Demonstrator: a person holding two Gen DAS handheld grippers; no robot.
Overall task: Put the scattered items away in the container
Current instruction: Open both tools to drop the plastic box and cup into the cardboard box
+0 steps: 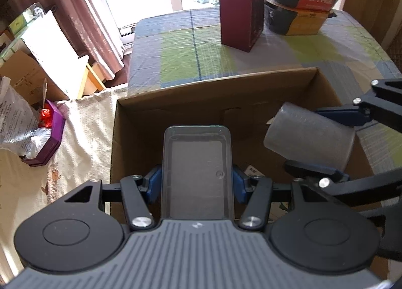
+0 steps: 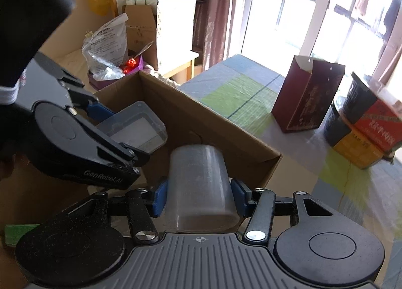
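Left wrist view: left gripper (image 1: 197, 184) clamped on clear rectangular plastic tub (image 1: 197, 171), held over open brown cardboard box (image 1: 216, 83), right gripper (image 1: 334, 142) at right pinching frosted plastic cup (image 1: 310, 134); right wrist view: cup (image 2: 201, 188) gripped between blue pads (image 2: 159, 197), "GenRobot.AI" lettering on left gripper (image 2: 125, 133), tub (image 2: 138, 128) over box (image 2: 226, 128).

Cardboard box (image 1: 140, 123) floor mostly hidden behind clear tray (image 1: 197, 171) and frosted cup (image 1: 309, 135). Stacked noodle bowls (image 2: 364, 125), right edge, blurred; print unreadable. Box label (image 1: 252, 170) too small to read.
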